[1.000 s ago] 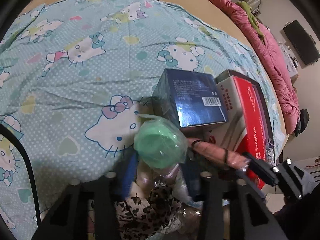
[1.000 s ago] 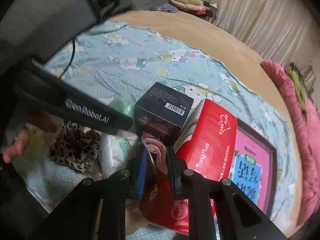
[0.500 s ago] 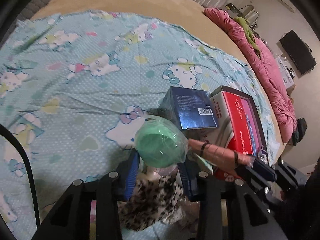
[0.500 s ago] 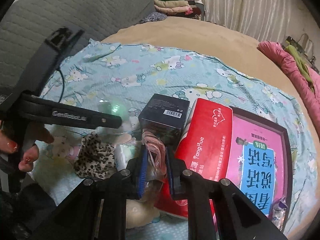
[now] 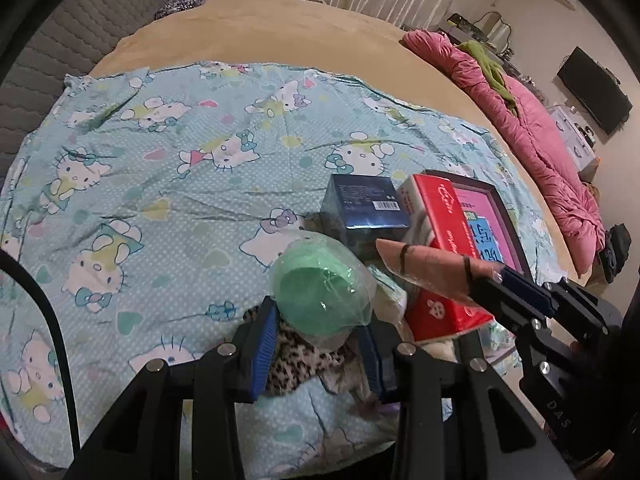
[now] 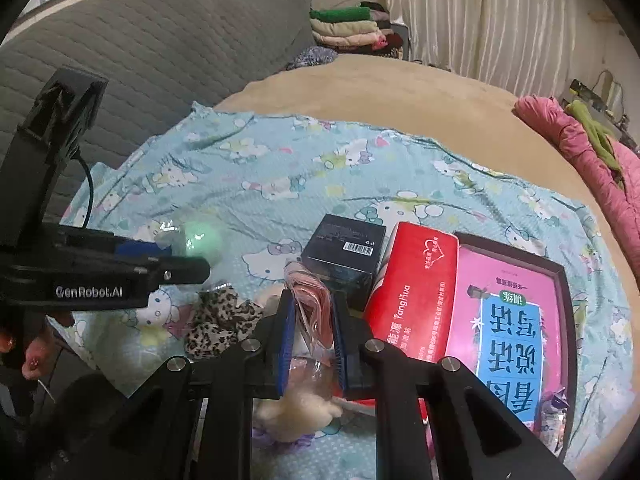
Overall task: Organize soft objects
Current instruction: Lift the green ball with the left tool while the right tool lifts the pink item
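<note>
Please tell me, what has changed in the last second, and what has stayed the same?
Both grippers rose from the pile: the left gripper lifted the green bagged object, the right gripper the pink bagged item. Neither let go. The dark box, red pack and leopard cloth stayed put.

The dark blue box (image 5: 366, 210) is the landmark. On its left and beyond it, the cat-print sheet (image 5: 160, 168) lies bare and wide, with room for a hand to pass. On its right the red tissue pack (image 5: 444, 240) leans against it, and the framed pink book (image 6: 516, 312) blocks the far right side. In front of the box, the leopard cloth (image 6: 220, 324) and a cream plush (image 6: 296, 408) crowd the bed.
</note>
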Demonstrator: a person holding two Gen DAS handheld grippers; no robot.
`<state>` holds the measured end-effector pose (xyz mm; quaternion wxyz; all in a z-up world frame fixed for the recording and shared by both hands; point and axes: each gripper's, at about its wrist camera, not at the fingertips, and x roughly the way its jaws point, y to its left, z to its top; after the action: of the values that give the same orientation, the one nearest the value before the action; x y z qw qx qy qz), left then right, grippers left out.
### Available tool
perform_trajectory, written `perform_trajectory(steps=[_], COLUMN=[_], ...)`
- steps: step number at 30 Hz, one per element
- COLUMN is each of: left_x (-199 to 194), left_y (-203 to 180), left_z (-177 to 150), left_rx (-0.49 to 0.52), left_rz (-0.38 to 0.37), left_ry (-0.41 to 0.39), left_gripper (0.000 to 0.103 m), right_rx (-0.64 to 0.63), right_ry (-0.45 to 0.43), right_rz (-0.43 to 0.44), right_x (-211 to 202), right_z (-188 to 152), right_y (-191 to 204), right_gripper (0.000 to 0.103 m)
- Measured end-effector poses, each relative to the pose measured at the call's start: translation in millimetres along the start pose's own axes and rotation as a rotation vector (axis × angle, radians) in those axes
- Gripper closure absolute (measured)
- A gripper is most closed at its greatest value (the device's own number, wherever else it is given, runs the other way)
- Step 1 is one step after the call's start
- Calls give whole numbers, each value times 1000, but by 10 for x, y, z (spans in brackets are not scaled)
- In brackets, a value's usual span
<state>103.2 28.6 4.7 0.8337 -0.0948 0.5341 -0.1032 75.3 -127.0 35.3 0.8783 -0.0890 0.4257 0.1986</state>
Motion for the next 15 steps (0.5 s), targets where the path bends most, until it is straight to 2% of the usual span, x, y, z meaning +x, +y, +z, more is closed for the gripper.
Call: perform_trajectory(steps=[15], left_x=[-422], left_y=[-516], left_z=[-196], left_rx=[71], left_rz=[25], left_ry=[-53], left_gripper=[64], right_rx=[15], right_ry=[-78], right_rz=[-15], right_x=[-568], right_z=[-83], right_y=[-9], right_gripper=[85])
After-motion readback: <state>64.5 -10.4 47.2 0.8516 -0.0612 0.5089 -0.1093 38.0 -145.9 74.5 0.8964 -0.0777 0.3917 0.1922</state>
